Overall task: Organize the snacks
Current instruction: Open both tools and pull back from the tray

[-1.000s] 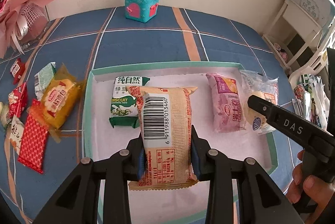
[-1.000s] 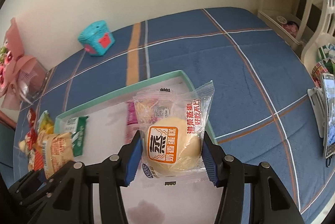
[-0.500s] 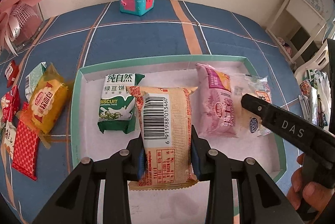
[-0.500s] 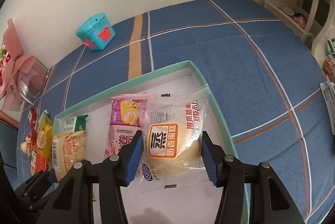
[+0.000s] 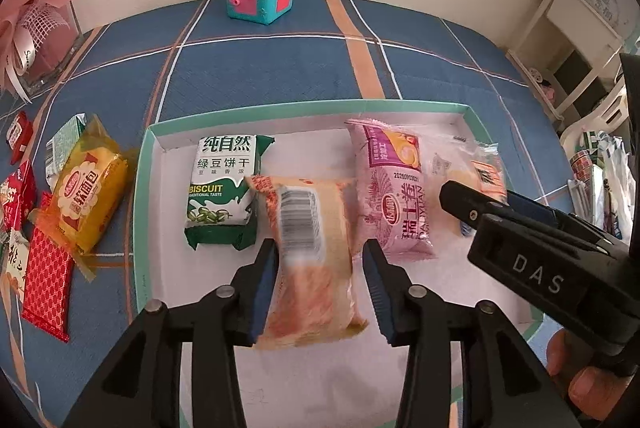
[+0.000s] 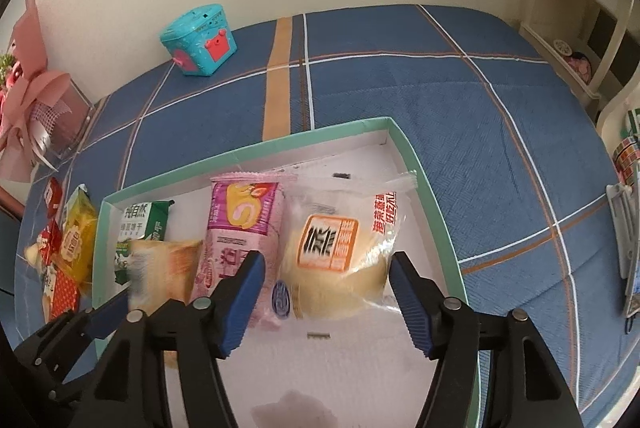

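Both grippers have just been opening over a shallow, teal-rimmed white tray (image 5: 141, 187) on a blue plaid worktop. The left gripper (image 5: 320, 288) brackets a crinkly orange barcoded packet (image 5: 312, 268), blurred, its pads standing clear. The right gripper (image 6: 326, 292) straddles a glossy clear-wrapped steamed cake (image 6: 340, 260), jaws apart. A pink roll packet (image 6: 236, 228) and green biscuit pack (image 5: 222, 191) lie flat alongside.
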`<state>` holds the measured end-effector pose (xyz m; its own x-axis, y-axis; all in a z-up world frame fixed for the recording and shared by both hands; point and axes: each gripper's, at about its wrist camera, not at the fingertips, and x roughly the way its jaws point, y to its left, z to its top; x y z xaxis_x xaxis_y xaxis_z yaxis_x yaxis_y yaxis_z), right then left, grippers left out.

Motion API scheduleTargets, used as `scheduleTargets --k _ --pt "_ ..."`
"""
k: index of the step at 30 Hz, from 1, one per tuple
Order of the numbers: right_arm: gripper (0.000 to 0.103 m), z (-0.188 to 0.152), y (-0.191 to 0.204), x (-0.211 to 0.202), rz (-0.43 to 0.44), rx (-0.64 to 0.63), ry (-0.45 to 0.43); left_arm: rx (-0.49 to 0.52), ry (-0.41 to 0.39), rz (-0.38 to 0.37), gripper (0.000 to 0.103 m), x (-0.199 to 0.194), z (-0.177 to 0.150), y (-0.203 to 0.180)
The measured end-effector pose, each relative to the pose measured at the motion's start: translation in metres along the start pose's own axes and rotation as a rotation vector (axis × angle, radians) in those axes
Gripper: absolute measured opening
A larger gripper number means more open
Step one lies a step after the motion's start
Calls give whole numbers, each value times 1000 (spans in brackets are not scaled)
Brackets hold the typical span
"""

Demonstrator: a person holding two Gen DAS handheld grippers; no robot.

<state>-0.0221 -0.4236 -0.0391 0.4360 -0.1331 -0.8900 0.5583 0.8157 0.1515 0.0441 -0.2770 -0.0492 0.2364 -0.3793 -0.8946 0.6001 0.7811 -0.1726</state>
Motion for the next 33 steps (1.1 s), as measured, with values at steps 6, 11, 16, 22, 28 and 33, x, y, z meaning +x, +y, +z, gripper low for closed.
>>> scheduleTargets --k 6,11,16,22,28,33 --pt "71 -1 6 -20 -35 -16 0 2 0 -5 49 -19 -1 2" --pt "71 -8 8 -35 -45 -11 4 -13 -8 19 50 -36 -4 12" --pt "71 -16 10 -41 -46 0 19 -23 -25 72 50 -50 -9 28" --pt "71 -21 16 -45 -51 -7 27 -43 -20 102 50 -56 -15 48" --pt "71 -23 23 -44 -46 -24 33 -45 -18 118 50 -57 -17 54" --pt "71 -24 25 -42 -49 -31 40 -46 -15 117 50 -56 -17 54"
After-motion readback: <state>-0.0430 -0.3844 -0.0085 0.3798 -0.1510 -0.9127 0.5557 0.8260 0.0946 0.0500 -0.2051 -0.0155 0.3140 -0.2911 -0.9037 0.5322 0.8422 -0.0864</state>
